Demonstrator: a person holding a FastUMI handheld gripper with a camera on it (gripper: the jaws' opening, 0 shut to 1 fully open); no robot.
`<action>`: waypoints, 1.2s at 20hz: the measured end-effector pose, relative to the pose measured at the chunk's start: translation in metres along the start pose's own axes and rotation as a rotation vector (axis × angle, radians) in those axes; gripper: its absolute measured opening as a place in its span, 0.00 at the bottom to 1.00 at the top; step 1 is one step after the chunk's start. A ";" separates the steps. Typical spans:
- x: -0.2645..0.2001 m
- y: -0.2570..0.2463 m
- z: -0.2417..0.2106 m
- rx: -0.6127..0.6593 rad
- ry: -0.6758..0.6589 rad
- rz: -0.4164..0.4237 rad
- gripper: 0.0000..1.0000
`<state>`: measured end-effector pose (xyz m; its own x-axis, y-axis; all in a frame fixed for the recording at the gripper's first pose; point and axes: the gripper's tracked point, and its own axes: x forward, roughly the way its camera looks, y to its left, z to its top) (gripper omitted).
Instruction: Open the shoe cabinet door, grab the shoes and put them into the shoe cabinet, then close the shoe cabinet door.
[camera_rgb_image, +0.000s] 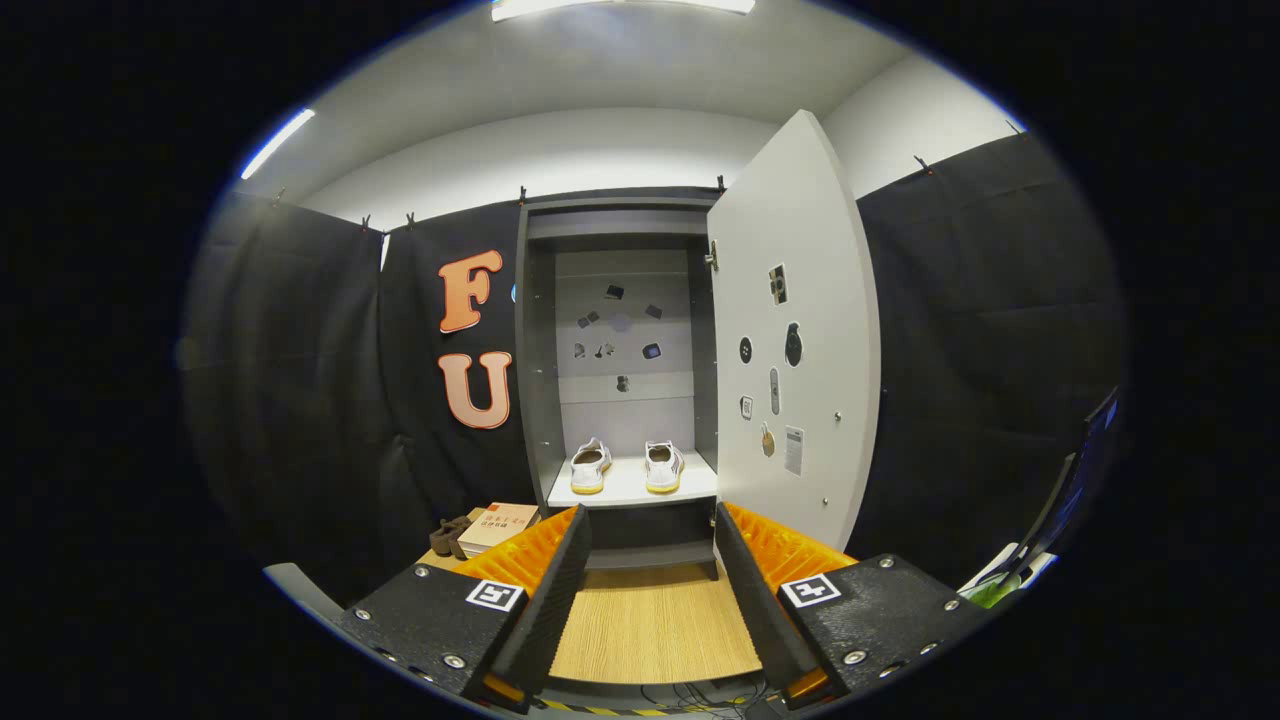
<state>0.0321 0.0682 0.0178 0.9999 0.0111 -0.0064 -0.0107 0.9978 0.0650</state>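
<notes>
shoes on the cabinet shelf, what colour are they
White with yellow soles, seen in the gripper view: shoes, beyond the open hand-held gripper.

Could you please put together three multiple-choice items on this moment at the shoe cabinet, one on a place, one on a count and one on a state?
1. Where are the white shoes?
A. On the wooden floor between the fingers
B. On the white shelf inside the shoe cabinet
C. On top of the book

2. How many white shoes stand on that shelf?
A. One
B. Two
C. Four

3. What state is the cabinet door in?
A. Swung open to the right
B. Fully shut
C. Lying on the floor

Answers:
1 B, both shoes sit side by side on the shelf, beyond the gripper.
2 B, a pair shows, toes facing out.
3 A, the door stands wide and the cabinet's inside is exposed; the gripper's fingers are apart and hold nothing.
</notes>
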 end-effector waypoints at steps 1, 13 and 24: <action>-0.002 -0.002 0.003 -0.005 -0.009 -0.002 0.80; 0.003 -0.135 -0.027 -0.025 0.064 -0.173 0.81; 0.085 -0.221 -0.055 0.025 0.114 -0.129 0.83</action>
<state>0.1187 -0.1476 -0.0524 0.9857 -0.1081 -0.1291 0.1191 0.9896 0.0808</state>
